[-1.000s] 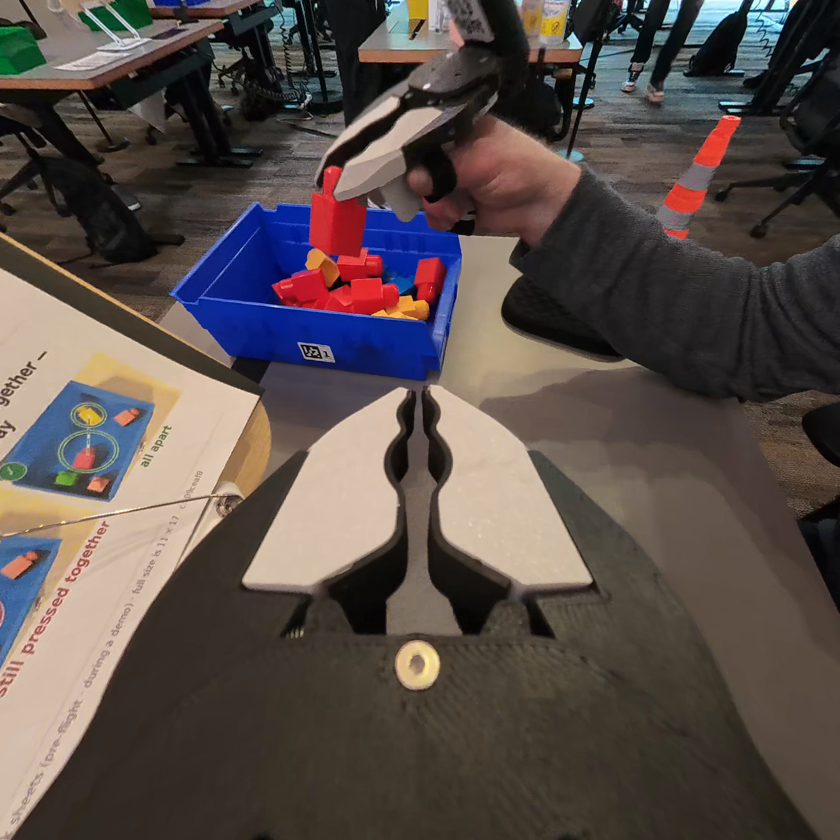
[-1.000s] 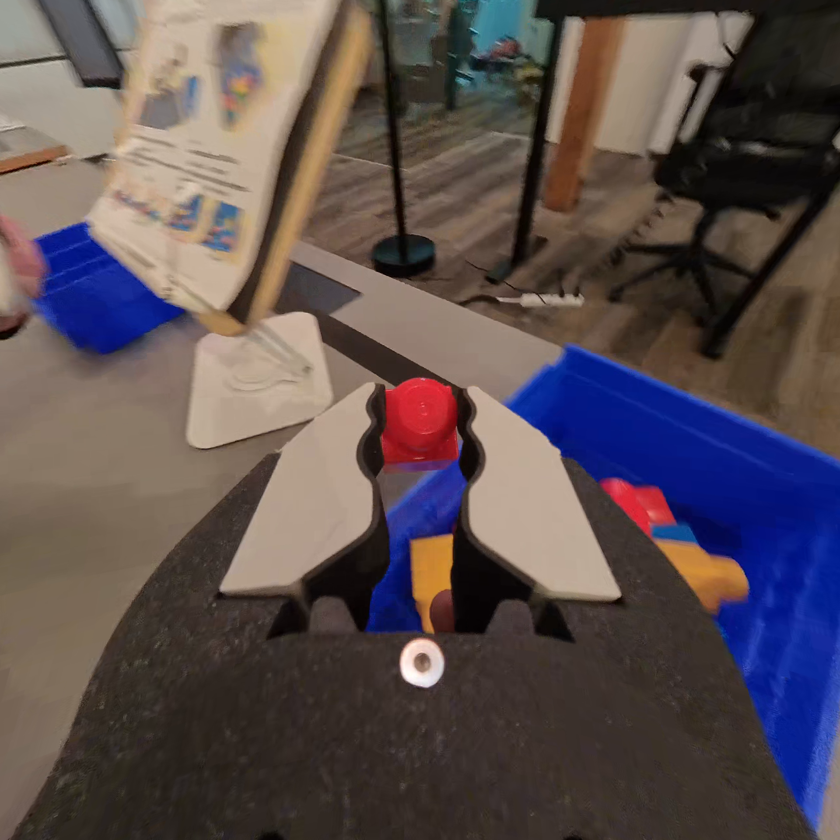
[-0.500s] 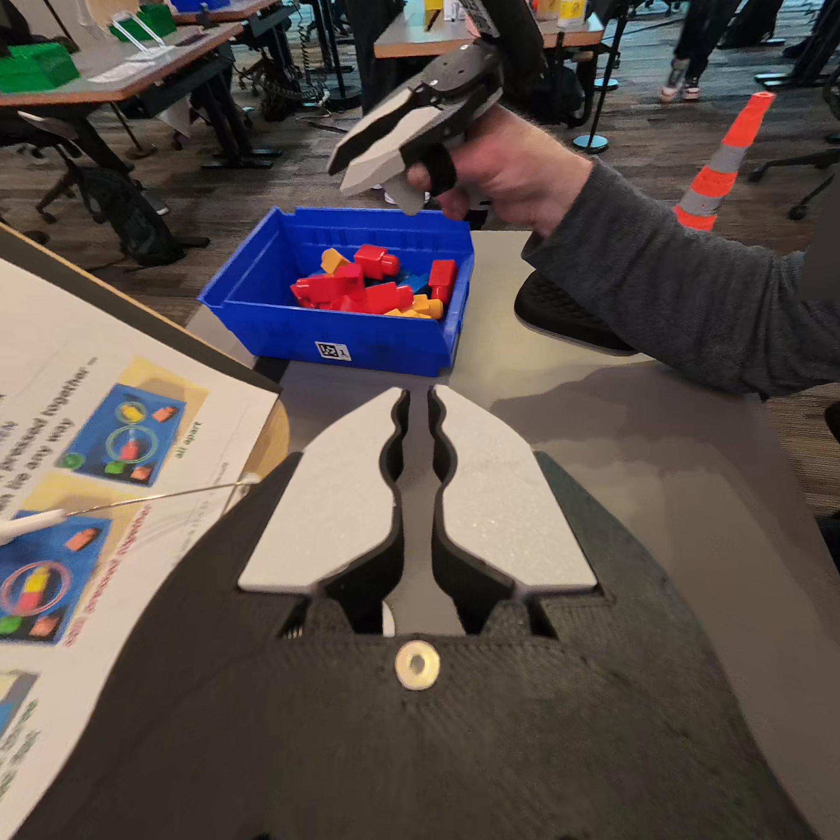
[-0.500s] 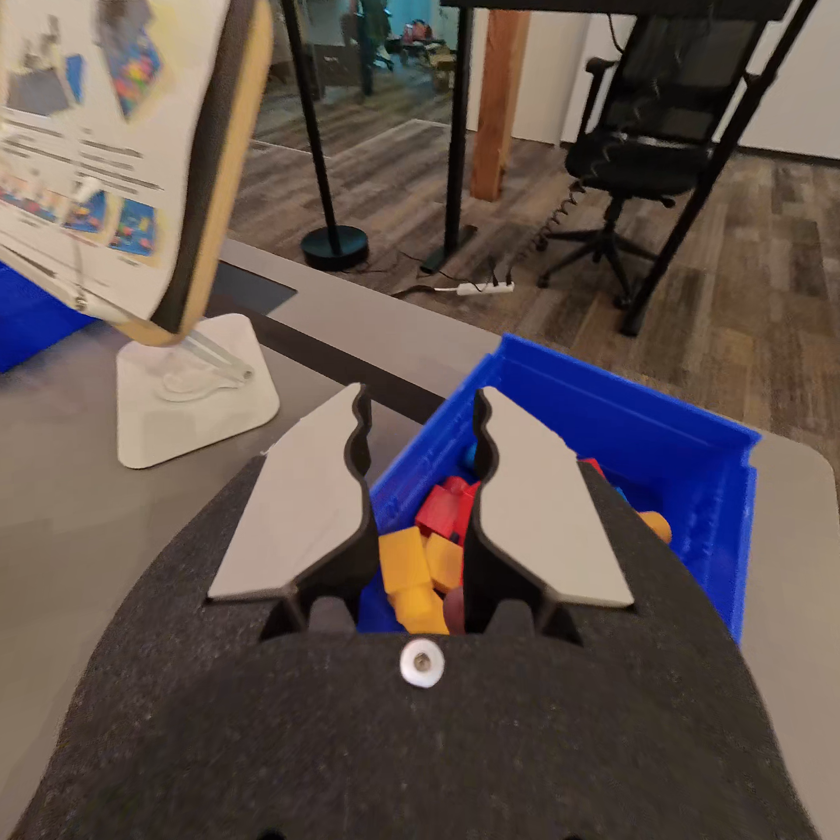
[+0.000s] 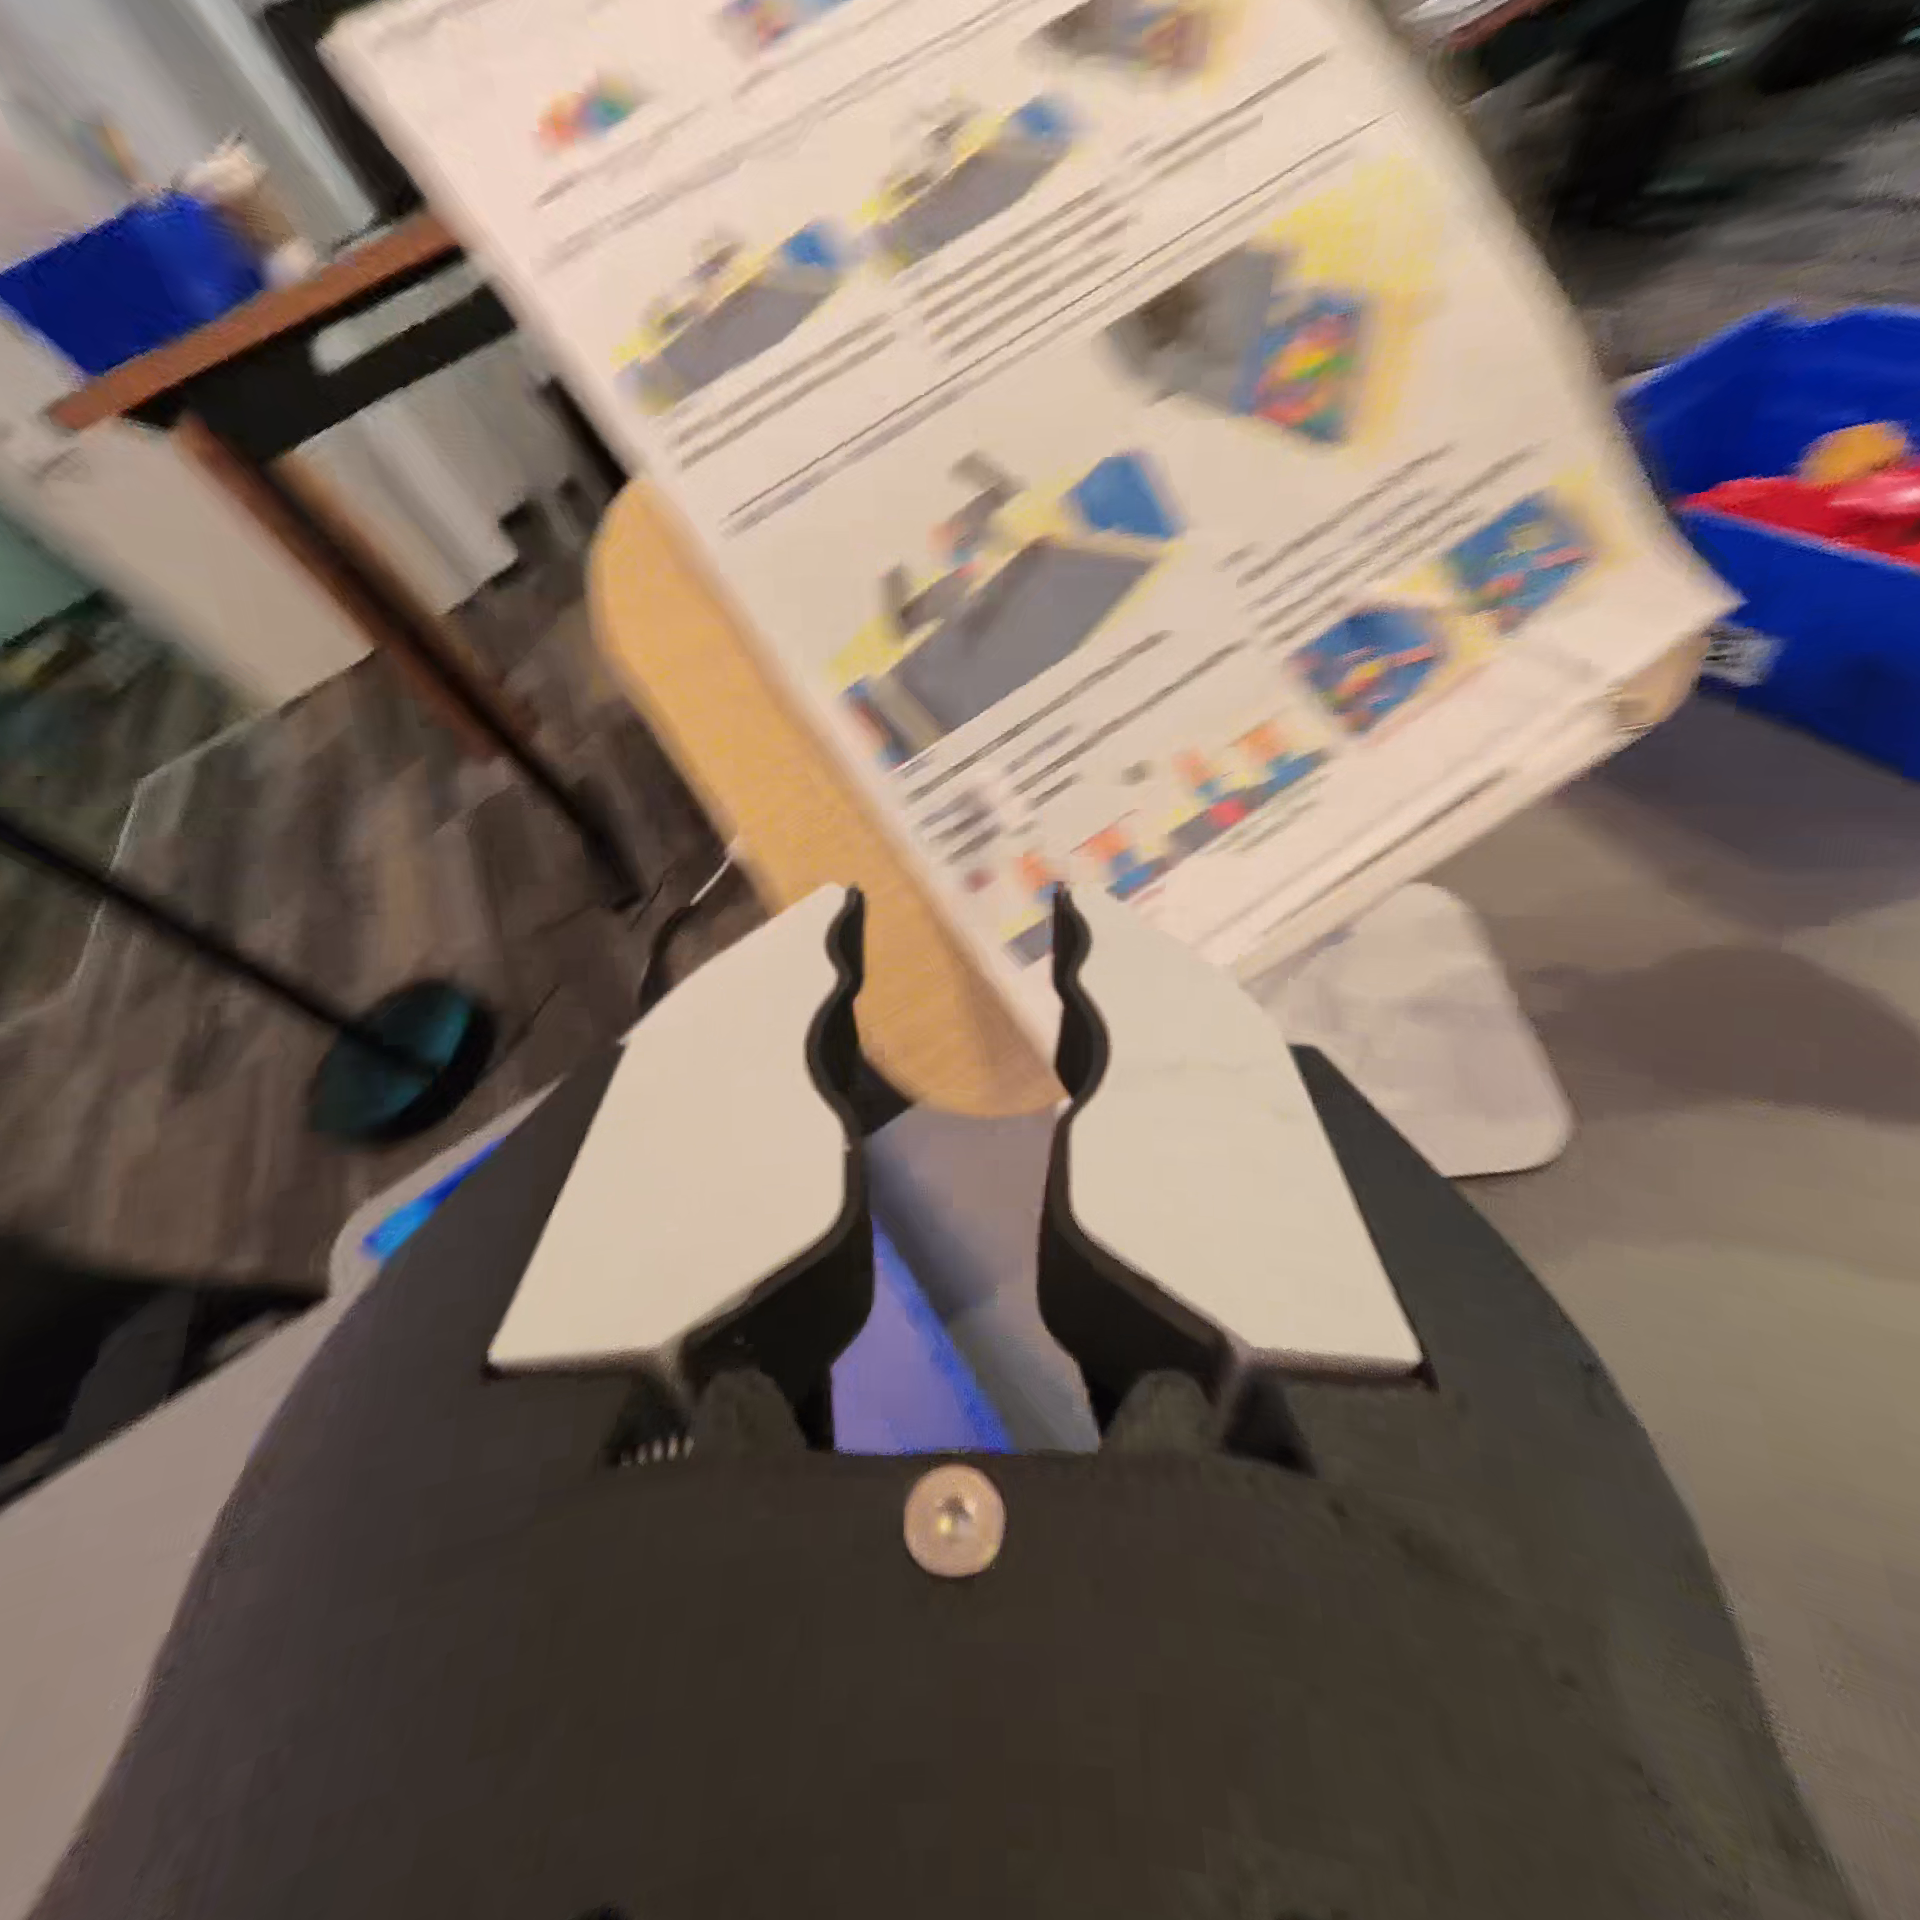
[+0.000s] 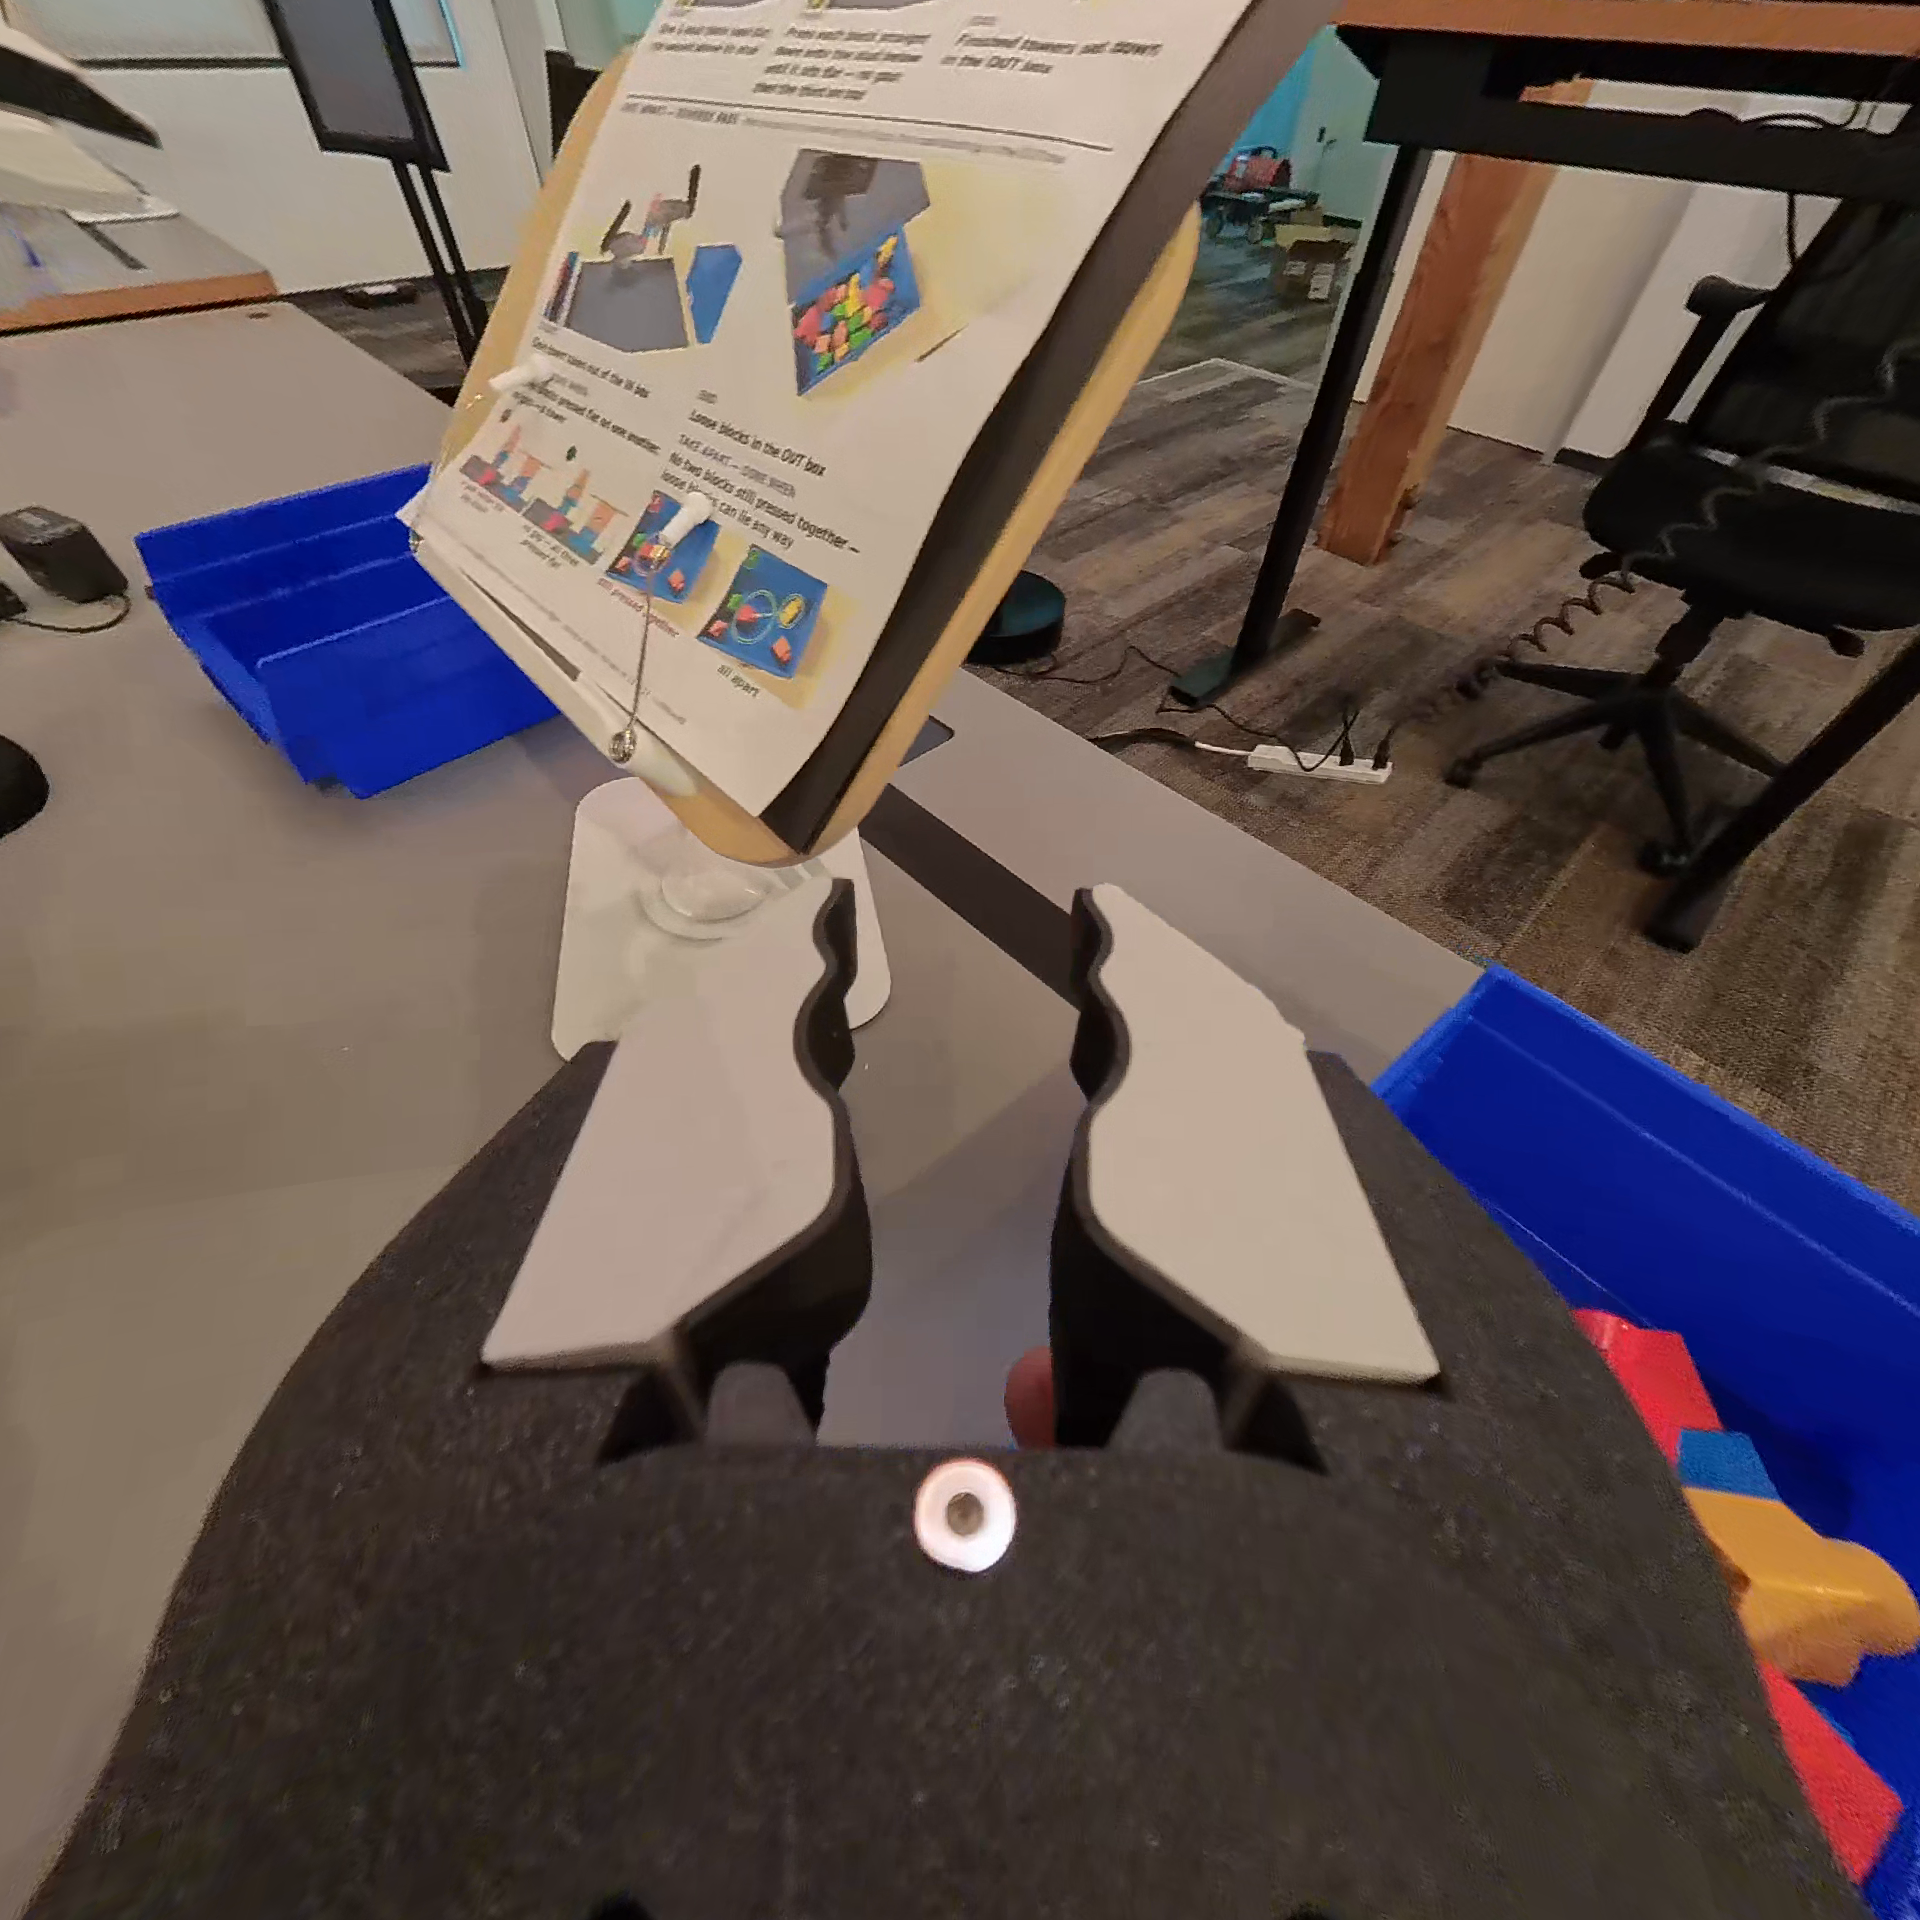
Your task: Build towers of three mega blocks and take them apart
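Wood-look plank floor point(image 6: 1195, 488) fills the right of the right wrist view, where a black office chair point(image 6: 1756, 499) stands at right, beside a wooden post point(image 6: 1423, 343) and a dark-framed desk point(image 6: 1621, 114); white walls point(image 6: 208, 187) behind

**Left view smeared, right view sharp**

The left wrist view is heavily motion-blurred: the instruction sheet point(image 5: 1039, 436), the blue bin point(image 5: 1808, 582) and the floor all streak, while the left gripper point(image 5: 954, 914) stays crisp. The right wrist view is sharp, softening slightly on the sheet's top. Even, diffuse indoor light; soft shadows lie on the grey table point(image 6: 260, 987). Wide-angle bending curves straight lines near the edges.
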Action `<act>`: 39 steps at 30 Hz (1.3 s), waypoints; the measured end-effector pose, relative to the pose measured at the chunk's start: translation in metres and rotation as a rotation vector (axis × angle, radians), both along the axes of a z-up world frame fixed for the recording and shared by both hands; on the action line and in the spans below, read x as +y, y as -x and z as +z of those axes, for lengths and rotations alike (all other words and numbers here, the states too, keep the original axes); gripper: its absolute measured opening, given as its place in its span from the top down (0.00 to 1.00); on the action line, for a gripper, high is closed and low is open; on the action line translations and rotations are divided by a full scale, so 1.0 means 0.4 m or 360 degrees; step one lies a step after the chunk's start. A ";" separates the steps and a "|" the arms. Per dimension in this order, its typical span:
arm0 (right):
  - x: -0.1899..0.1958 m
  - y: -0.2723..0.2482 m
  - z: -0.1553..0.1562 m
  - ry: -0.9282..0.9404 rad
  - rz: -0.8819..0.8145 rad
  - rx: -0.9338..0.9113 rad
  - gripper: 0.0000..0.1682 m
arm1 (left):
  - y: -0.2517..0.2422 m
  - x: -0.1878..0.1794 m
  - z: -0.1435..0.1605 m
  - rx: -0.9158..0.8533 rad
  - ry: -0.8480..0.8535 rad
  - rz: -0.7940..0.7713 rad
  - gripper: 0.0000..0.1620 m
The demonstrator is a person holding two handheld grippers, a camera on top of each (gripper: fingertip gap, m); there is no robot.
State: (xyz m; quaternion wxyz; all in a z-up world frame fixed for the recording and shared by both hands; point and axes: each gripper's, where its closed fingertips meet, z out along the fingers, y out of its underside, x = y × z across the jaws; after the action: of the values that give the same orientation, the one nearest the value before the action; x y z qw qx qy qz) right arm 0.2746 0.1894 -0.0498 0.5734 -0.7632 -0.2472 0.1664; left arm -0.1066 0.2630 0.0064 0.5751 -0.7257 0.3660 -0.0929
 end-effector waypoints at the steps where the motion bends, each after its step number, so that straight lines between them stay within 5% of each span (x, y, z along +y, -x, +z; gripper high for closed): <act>1: 0.000 0.009 -0.001 -0.0001 0.0010 -0.0012 0.77 | 0.051 0.034 -0.016 -0.0013 0.0038 0.0092 0.74; 7: -0.004 0.047 -0.008 0.0005 0.0076 -0.0031 0.77 | 0.279 0.240 -0.194 0.0058 0.0256 0.0450 0.67; 14: -0.001 0.074 -0.023 0.0032 0.0120 -0.0032 0.77 | 0.444 0.446 -0.356 0.0205 0.0367 0.0751 0.44; 22: -0.001 0.088 -0.033 0.0046 0.0150 -0.0043 0.77 | 0.513 0.551 -0.484 0.0366 0.0604 0.0902 0.46; 27: 0.000 0.090 -0.037 0.0056 0.0157 -0.0039 0.78 | 0.498 0.564 -0.482 0.0370 0.0538 0.0855 0.71; 32: -0.005 0.096 -0.030 0.0041 0.0176 -0.0034 0.78 | 0.470 0.547 -0.454 0.0371 0.0501 0.0790 0.71; 39: -0.056 0.163 0.016 -0.0073 0.0393 -0.0018 0.78 | 0.379 0.400 -0.290 0.0245 0.0366 0.0514 0.72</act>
State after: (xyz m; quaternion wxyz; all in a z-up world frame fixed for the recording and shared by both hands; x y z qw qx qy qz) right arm 0.2094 0.1672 -0.0434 0.5643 -0.7147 -0.3462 0.2256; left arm -0.2582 0.4229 -0.1096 0.4662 -0.8408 0.2749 0.0150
